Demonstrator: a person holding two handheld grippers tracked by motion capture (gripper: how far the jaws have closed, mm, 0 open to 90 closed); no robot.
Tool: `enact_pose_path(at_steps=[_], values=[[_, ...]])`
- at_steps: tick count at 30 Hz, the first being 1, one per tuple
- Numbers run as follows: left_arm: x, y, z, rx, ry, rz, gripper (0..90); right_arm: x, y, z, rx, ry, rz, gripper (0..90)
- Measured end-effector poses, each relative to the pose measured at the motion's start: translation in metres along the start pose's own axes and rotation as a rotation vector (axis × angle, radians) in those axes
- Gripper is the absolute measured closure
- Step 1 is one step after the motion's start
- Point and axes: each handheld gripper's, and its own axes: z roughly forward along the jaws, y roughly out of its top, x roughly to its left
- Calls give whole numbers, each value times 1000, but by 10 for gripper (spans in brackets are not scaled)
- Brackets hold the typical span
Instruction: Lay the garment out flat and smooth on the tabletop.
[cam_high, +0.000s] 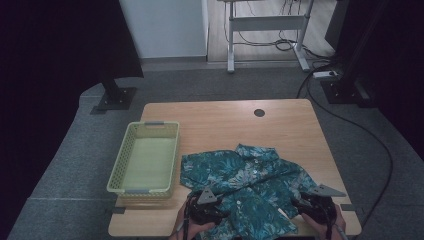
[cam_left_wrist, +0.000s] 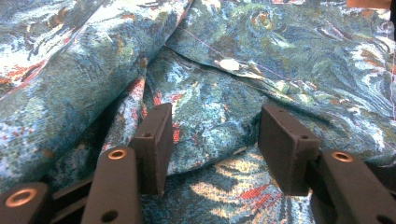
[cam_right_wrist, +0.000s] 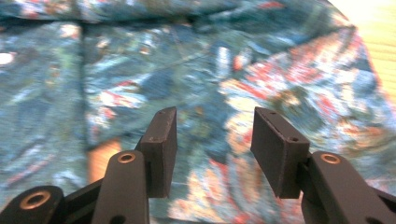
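Basket (cam_high: 145, 159) of yellow plastic stands just left of the shirt (cam_high: 250, 187), which lies on the counter (cam_high: 280, 120). Left tongs (cam_left_wrist: 212, 140) and right tongs (cam_right_wrist: 212, 140) are spread over the shirt's near edge.

No lettering, label, brand or number can be read on anything here.

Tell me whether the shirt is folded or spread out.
Mostly spread, not folded: the shirt lies open and rumpled on the table, collar away from the person, sleeves out to the sides. The left gripper view shows loose creases in it.
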Motion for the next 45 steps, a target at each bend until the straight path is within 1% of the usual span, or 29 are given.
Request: enact_pose_path(at_steps=[2,4,8,10,13,18,23,26,28,30,32,33,36,38,40,43,45], values=[[0,0,0,0,1,1,455,-2,-1,1,21,-16,1,500],[0,0,0,-1,1,0,455,0,-1,2,47,-26,-12,498],[0,0,0,-2,1,0,455,5,0,5,61,-54,-35,495],[0,0,0,-3,-1,-1,455,6,0,5,67,-73,-55,495],[1,-1,-1,-3,-4,-3,455,3,3,8,65,-80,-52,495],[3,-2,-3,-1,-5,-7,455,-15,12,17,45,-89,-44,495],[7,-3,-4,-3,-8,-14,455,-37,28,28,75,-80,-49,470],[7,-3,-5,-6,-13,-17,454,-50,37,32,98,-94,-36,454],[8,-3,-5,-6,-14,-19,452,-57,40,35,104,-109,-15,452],[7,-3,-4,-10,-14,-23,447,-63,43,36,102,-117,3,452],[7,-3,-4,-11,-11,-21,439,-65,45,37,104,-121,28,451],[6,-3,-4,-9,-9,-19,433,-63,45,36,96,-126,38,453],[4,-2,-3,-6,-4,-15,422,-52,43,28,25,-110,51,460],[3,-2,-2,-6,-6,-18,420,-40,41,23,1,-85,30,460],[1,-1,-1,-6,-6,-15,418,-26,40,20,-10,-48,6,460],[-2,-1,0,-2,-8,-8,417,-5,41,17,-21,16,-30,459],[-3,-1,0,0,-13,-5,417,9,44,16,-19,45,-62,458]])
